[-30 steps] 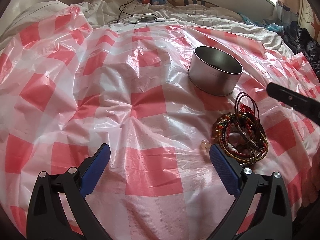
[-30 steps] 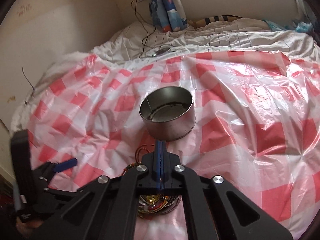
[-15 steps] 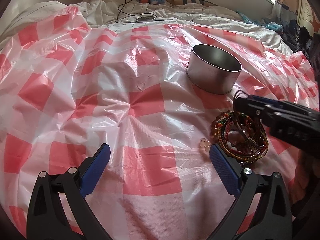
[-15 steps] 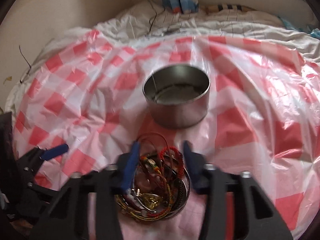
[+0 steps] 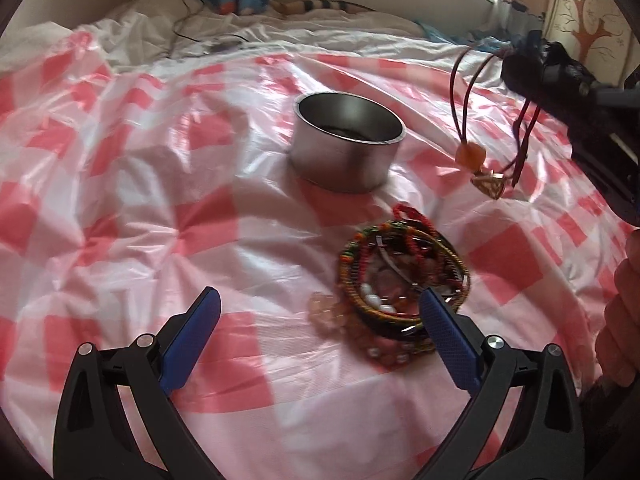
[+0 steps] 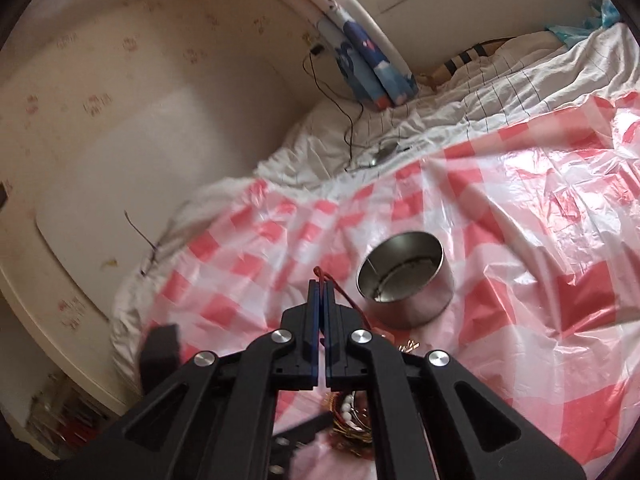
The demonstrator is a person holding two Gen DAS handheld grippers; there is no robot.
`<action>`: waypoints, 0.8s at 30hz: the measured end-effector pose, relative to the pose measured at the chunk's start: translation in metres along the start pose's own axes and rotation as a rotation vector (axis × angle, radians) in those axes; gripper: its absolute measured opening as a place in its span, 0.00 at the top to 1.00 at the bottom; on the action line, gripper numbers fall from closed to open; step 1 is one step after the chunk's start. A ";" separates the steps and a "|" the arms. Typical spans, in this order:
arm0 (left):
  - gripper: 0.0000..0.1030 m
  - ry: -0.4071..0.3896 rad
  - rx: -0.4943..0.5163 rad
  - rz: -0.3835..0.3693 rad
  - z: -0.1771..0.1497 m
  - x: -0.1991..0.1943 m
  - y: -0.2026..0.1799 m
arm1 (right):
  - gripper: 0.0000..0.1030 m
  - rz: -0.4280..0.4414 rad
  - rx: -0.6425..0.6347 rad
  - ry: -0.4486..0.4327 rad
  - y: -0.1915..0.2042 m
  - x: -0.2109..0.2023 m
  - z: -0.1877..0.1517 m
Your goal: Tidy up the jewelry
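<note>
A round metal tin (image 5: pixel 347 141) stands open on the red-and-white checked plastic sheet (image 5: pixel 160 184); it also shows in the right wrist view (image 6: pixel 406 280). A pile of bead and cord bracelets (image 5: pixel 402 278) lies in front of the tin, partly under my right gripper in the right wrist view (image 6: pixel 352 420). My right gripper (image 6: pixel 321 282) is shut on a red cord necklace (image 5: pixel 466 120) with an orange bead and gold pendant, hanging in the air right of the tin. My left gripper (image 5: pixel 320 312) is open and empty, low over the sheet beside the pile.
The sheet covers a bed with white bedding (image 6: pixel 460 116) at the far side. A black cable (image 6: pixel 348 120) and blue rolled fabric (image 6: pixel 372 68) lie near the wall. A person's hand (image 5: pixel 620 312) shows at the right edge.
My right gripper closed on the red cord necklace in the pile and lifted it up and to the right. My left gripper stayed open and moved a little closer to the pile.
</note>
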State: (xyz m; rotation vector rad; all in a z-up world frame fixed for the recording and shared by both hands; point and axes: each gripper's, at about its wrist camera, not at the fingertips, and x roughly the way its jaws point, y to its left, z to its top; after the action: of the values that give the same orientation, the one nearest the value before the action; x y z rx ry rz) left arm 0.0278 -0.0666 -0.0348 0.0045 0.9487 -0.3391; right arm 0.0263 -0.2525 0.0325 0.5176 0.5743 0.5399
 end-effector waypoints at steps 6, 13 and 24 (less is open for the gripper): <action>0.08 0.012 -0.116 -0.172 0.004 0.021 0.005 | 0.98 -0.011 0.078 -0.013 -0.016 -0.006 0.008; 0.44 0.021 -0.220 -0.245 0.003 0.027 0.021 | 0.98 -0.030 0.080 0.008 -0.021 -0.002 0.003; 0.82 0.032 -0.253 -0.263 0.002 0.025 0.031 | 0.97 -0.054 0.085 0.022 -0.025 0.003 0.001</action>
State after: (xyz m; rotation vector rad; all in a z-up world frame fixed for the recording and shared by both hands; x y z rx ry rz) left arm 0.0517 -0.0447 -0.0583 -0.3497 1.0208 -0.4596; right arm 0.0373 -0.2700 0.0173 0.5757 0.6330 0.4718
